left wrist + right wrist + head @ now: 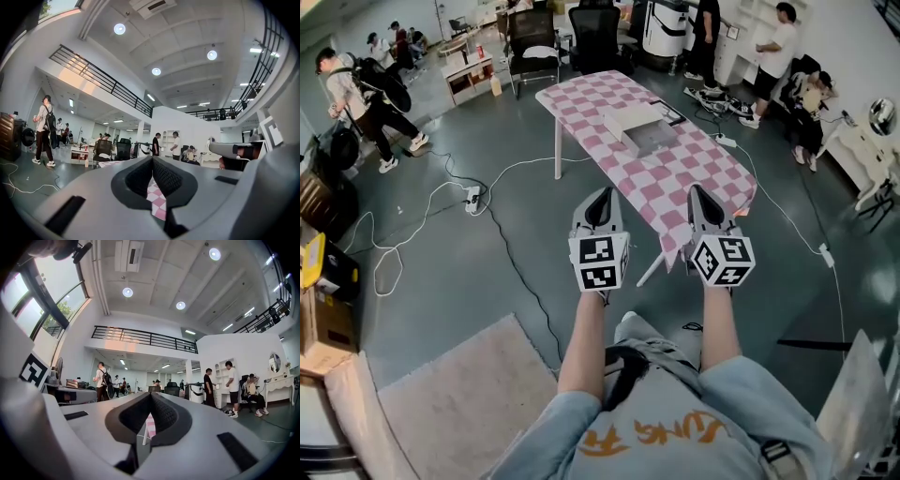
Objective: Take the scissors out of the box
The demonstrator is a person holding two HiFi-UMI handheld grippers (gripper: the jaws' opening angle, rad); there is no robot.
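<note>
Left gripper [602,197] and right gripper [701,194] were both closed, empty and level. The shallow pale open box [642,129] lay straight ahead on the pink-checked tabletop [703,173], well apart, neither hand nearer. Scissors were too small to tell.

Your room is evenly bright: round ceiling lights [119,29] glow overhead, and daylight enters by the tall window [33,310]. Shadows on the floor [469,309] are soft and faint. Both gripper views bend strongly and go black at the corners. The left gripper [152,163] and right gripper [150,400] look soft close to the lens. Your head view is sharp, curving slightly at its edges.
</note>
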